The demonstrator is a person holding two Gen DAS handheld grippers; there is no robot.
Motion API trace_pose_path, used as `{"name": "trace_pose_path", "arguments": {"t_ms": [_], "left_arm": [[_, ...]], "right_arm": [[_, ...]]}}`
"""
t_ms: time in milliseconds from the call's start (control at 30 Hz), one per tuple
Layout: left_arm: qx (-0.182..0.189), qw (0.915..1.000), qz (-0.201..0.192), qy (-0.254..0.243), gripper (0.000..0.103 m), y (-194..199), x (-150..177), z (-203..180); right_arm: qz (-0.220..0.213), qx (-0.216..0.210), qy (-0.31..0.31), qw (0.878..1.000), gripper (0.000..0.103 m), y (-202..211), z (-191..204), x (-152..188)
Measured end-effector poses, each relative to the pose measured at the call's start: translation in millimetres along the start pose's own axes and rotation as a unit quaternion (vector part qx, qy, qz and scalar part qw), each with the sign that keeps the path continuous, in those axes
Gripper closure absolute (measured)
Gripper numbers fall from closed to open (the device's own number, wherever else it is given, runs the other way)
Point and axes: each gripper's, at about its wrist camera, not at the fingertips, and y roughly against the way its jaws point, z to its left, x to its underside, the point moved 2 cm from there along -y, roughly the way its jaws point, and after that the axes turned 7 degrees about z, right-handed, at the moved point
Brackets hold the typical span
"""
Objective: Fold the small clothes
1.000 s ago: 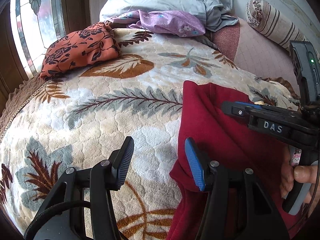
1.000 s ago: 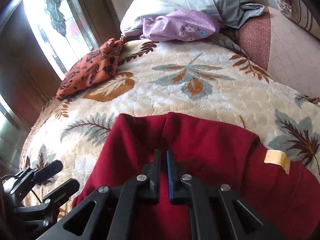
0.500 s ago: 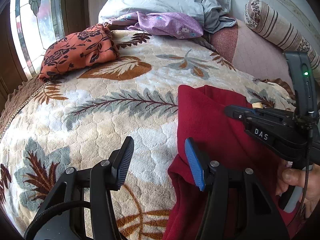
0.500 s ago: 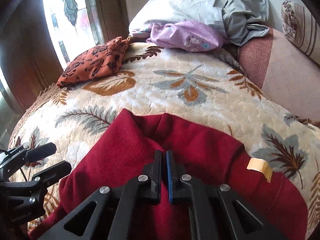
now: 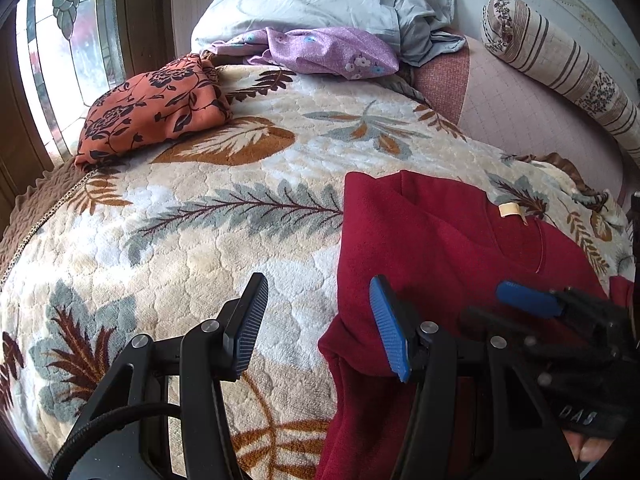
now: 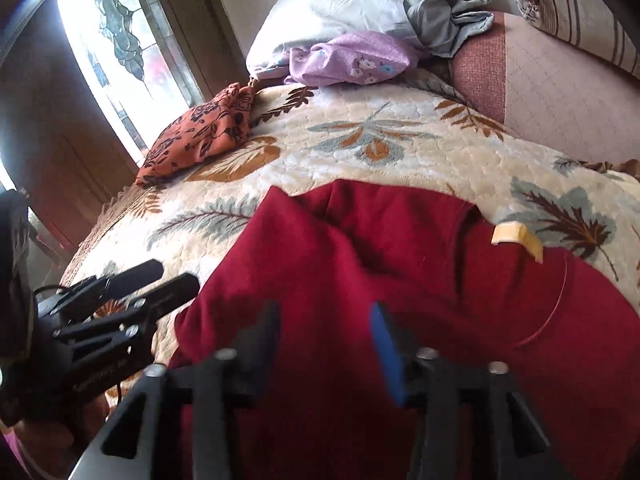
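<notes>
1. Lying on the leaf-patterned blanket (image 5: 224,240) of the bed: a dark red garment (image 5: 440,248), partly folded, left edge doubled into a thick straight fold, near corner drooping over the bed's front edge.
2. Showing a round neckline toward the right, with a small cream label (image 5: 509,209) at the collar; soft creases across the middle in the right wrist view.
3. Spread wide and released: left gripper (image 5: 320,320), holding nothing; its left finger over bare blanket, its blue-padded right finger (image 5: 388,328) at the garment's folded left edge; contact not clear.
4. Parted and released too: right gripper (image 6: 324,340), low over the red cloth with nothing between the fingers; touching or just above, cannot tell.
5. Resting well beyond, by the window: an orange floral cloth (image 5: 152,108); further right, a purple floral cloth (image 5: 332,54) against a pale blue pillow (image 5: 320,0).
</notes>
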Motion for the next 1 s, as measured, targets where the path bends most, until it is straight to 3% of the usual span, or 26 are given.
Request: {"name": "trace_pose_path", "arguments": {"t_ms": [133, 300, 433, 533, 700, 767, 900, 1000], "left_arm": [[0.003, 1.0, -0.006, -0.004, 0.049, 2, 1, -4], [0.021, 0.9997, -0.004, -0.012, 0.049, 1, 1, -11], [0.028, 0.9993, 0.007, -0.025, 0.049, -5, 3, -19], [0.001, 0.9989, 0.019, -0.044, 0.049, -15, 6, -26], [-0.017, 0.9979, 0.033, -0.054, 0.049, -29, 11, -30], [-0.021, 0.9976, 0.03, -0.059, 0.049, -28, 12, -31], [-0.02, 0.9976, 0.025, -0.061, 0.049, -22, 12, -34], [-0.012, 0.9977, 0.013, -0.065, 0.049, -13, 12, -37]], "right_arm": [[0.033, -0.009, -0.01, 0.999, 0.044, -21, 13, 26], [0.017, 0.001, 0.002, 1.0, 0.045, 5, 18, 30], [-0.015, 0.062, -0.004, 0.998, 0.045, 41, -5, 40], [-0.023, 0.123, -0.03, 0.992, 0.045, 60, -36, 49], [0.014, 0.202, -0.103, 0.974, 0.045, 66, -104, 73], [0.04, 0.194, -0.129, 0.972, 0.045, 66, -123, 87], [0.012, 0.193, -0.14, 0.971, 0.045, 90, -134, 107], [0.023, 0.187, -0.146, 0.971, 0.044, 84, -140, 115]]}}
